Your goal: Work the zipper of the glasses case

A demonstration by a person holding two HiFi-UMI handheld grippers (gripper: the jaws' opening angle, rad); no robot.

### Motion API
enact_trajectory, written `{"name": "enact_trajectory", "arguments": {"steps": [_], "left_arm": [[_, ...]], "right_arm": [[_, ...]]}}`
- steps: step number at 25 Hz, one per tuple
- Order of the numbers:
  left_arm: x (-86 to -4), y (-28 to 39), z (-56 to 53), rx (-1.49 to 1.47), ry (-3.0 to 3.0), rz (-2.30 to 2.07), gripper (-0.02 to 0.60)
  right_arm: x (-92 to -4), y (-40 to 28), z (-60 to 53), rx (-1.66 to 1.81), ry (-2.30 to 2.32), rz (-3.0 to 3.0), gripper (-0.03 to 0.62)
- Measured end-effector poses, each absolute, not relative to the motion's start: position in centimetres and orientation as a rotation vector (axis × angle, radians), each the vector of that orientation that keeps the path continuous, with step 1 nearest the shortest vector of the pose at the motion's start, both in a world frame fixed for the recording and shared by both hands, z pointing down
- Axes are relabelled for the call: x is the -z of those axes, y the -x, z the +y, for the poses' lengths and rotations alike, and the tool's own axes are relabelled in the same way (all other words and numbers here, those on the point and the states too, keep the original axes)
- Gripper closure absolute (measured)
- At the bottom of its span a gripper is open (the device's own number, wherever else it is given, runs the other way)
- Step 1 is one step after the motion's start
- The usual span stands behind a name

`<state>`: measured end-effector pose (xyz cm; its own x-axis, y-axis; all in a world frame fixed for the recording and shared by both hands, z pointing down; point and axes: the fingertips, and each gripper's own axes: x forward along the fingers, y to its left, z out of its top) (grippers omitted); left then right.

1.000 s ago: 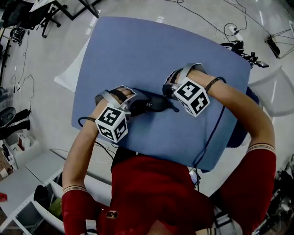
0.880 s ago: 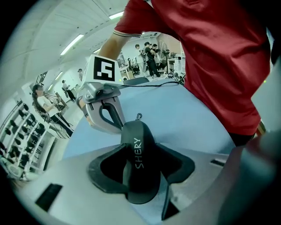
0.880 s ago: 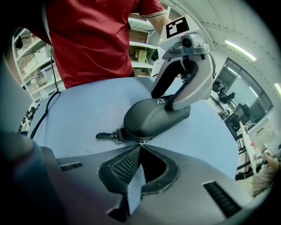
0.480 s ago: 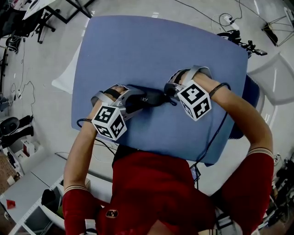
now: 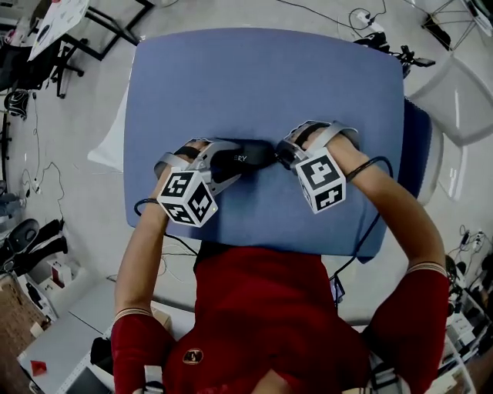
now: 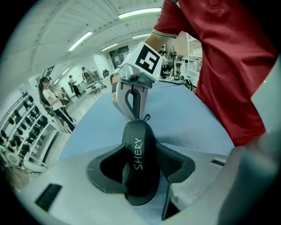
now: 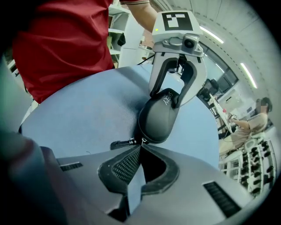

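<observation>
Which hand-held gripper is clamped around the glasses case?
The left hand-held gripper: it grips the glasses case; the right hand-held gripper is shut at its zipper pull.

The word "SHERY" is written in white letters along the top of the black glasses case (image 6: 139,165); in the head view only its end, "ERY", can be read there; in the right gripper view the letters cannot be read.

A lab-like workshop: ceiling strip lights (image 6: 140,12), long stocked racks (image 6: 22,127), people (image 6: 50,99) standing at benches
</observation>
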<state>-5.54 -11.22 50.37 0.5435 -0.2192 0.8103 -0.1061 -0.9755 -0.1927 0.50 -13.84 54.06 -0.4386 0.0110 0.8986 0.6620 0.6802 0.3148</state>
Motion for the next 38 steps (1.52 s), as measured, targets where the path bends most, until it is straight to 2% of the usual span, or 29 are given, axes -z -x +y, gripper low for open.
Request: {"name": "enact_trajectory", "arguments": {"steps": [13, 22, 27, 38], "left_arm": [[-50.6, 5.0, -11.2, 1.391, 2.663, 0.244, 0.383], [-51.0, 4.8, -11.1, 1.384, 2.64, 0.258, 0.377], [-51.0, 4.9, -11.2, 1.364, 2.644, 0.257, 0.377], [-50.8, 4.7, -10.6, 1.327, 2.662, 0.212, 0.377]], "right_arm": [[-54.3, -1.0, -11.8, 0.491, 0.158, -1.81, 0.597], [-54.3, -1.1, -10.8, 0.411, -0.06, -1.748, 0.597], [-54.2, 0.4, -9.3, 0.452, -0.087, -1.689, 0.597], [-54.2, 3.7, -7.5, 0.112, -0.4, -1.906, 0.595]]}}
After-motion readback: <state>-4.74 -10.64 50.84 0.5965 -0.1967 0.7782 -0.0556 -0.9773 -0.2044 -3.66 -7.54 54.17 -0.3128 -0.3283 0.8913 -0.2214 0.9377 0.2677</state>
